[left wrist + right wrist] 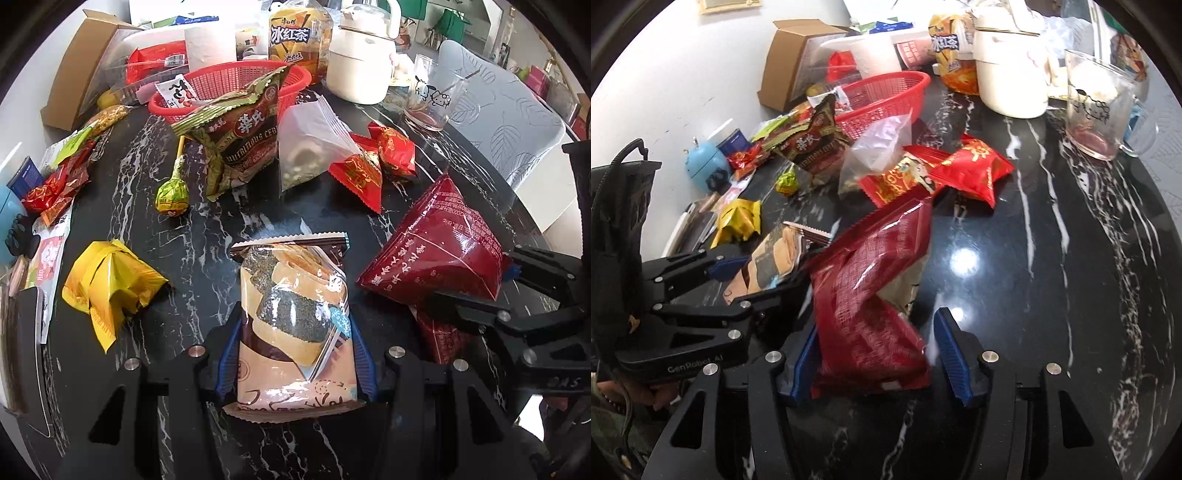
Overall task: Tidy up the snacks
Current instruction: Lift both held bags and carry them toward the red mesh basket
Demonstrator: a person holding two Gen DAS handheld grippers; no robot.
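My left gripper (295, 350) is shut on a peach-and-brown cracker packet (295, 314), held between its blue pads just above the black marble table (207, 229). My right gripper (877, 354) is around a dark red snack bag (871, 288); the left pad touches it, the right pad stands slightly off. That bag shows at the right of the left wrist view (439, 247). A red mesh basket (236, 85) stands at the back with a packet inside, also in the right wrist view (886, 96). A green-brown cereal bag (236, 140) leans on its rim.
Loose on the table: a clear bag (314, 144), red packets (373, 162), a green lollipop (171, 192), a yellow wrapper (110, 288). A glass mug (1104, 107), cream kettle (1008, 62), iced tea bottle (295, 37) and cardboard box (786, 62) stand behind.
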